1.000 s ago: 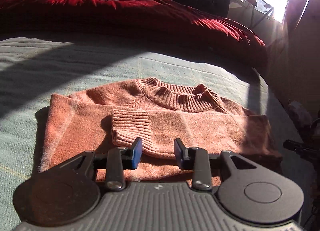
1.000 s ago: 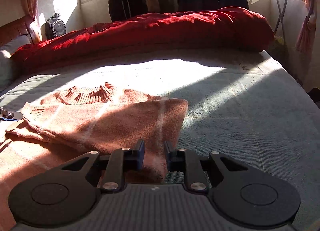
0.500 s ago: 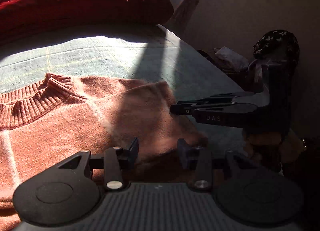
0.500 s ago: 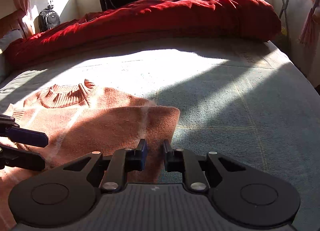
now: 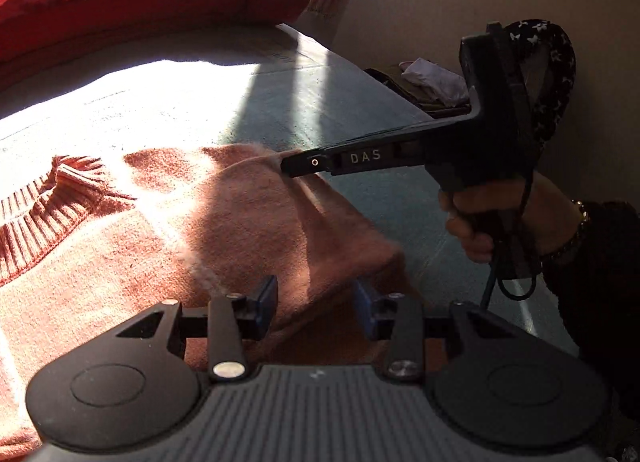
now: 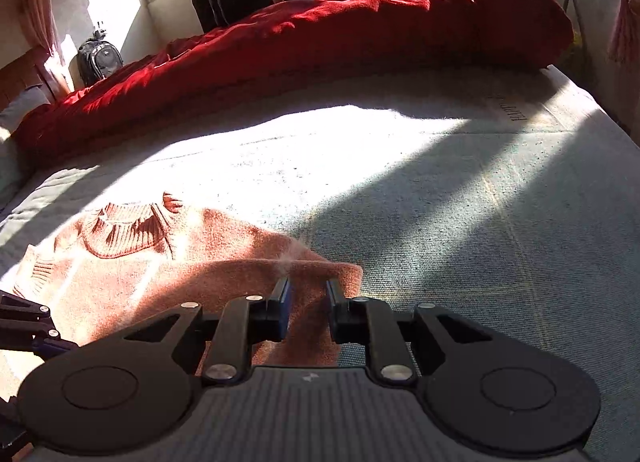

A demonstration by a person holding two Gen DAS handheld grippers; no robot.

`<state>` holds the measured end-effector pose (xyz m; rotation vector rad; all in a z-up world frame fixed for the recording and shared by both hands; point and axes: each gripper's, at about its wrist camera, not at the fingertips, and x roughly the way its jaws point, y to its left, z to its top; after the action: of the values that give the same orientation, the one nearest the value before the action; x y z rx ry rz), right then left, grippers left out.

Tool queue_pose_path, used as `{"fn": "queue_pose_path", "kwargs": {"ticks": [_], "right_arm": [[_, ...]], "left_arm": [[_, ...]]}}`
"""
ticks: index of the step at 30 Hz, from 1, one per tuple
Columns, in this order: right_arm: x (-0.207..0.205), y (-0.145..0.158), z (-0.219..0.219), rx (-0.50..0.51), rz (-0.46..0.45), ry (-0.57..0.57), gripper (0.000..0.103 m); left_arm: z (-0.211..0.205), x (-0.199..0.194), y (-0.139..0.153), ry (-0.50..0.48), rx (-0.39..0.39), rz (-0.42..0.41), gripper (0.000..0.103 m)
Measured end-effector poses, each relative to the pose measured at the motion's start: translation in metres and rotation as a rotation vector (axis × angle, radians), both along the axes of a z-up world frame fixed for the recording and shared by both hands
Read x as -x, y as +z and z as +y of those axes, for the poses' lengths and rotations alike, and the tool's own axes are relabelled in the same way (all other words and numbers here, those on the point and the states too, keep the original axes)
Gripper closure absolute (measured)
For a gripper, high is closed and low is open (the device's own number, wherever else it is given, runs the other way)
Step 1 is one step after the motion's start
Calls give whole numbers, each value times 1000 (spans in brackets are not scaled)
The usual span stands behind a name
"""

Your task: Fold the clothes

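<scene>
I have the orange sweater (image 5: 120, 262) lying flat on the bed (image 6: 480, 222), its pale green cover half in hard sunlight and half in shadow. Through the left wrist camera the ribbed collar (image 5: 36, 218) sits at about 9 o'clock, and the sweater's right-hand edge is raised into a soft hump running from centre frame down toward 6 o'clock.

My left gripper (image 5: 316, 302) has its fingers (image 5: 266, 298) apart, blue pads facing each other, with the raised fold of knit lying in the gap between them. I cannot tell whether either pad is touching the cloth.

At 3 o'clock in the same view I see my right gripper (image 5: 288, 164) from the side, held in a hand (image 5: 492, 218) with a beaded bracelet at the wrist. Its tip sits right at the upper edge of the hump; from this angle I cannot tell how its fingers stand.

The right wrist camera settles that: the fingers (image 6: 282, 310) are apart with a modest gap, and the corner of the sweater (image 6: 160, 282) lies between and just past them. The collar (image 6: 128, 230) is at 10 o'clock there. A rumpled red duvet (image 6: 320, 42) runs along the far side of the bed, and a dark backpack (image 6: 100, 60) stands by the wall at 11 o'clock.
</scene>
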<state>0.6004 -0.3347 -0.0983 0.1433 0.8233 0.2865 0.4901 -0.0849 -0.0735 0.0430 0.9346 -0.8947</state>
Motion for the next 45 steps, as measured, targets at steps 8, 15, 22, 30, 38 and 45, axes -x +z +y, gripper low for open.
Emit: {"fn": "queue_pose_path", "kwargs": {"ticks": [8, 15, 22, 30, 38, 45], "right_arm": [[-33, -11, -1, -3, 70, -18, 84], [-10, 14, 4, 14, 111, 80, 82], [15, 5, 23, 62, 173, 139, 81], [45, 17, 30, 108, 196, 150, 79], [50, 23, 57, 110, 199, 188, 78], [56, 26, 63, 120, 213, 208, 75]], "left_arm": [[5, -6, -2, -33, -11, 50, 62], [30, 2, 24, -24, -106, -22, 62], [54, -1, 9, 49, -154, 29, 62], [66, 10, 20, 44, -195, 8, 61], [106, -11, 13, 182, -193, 30, 61], [131, -5, 14, 186, -213, 25, 61]]}}
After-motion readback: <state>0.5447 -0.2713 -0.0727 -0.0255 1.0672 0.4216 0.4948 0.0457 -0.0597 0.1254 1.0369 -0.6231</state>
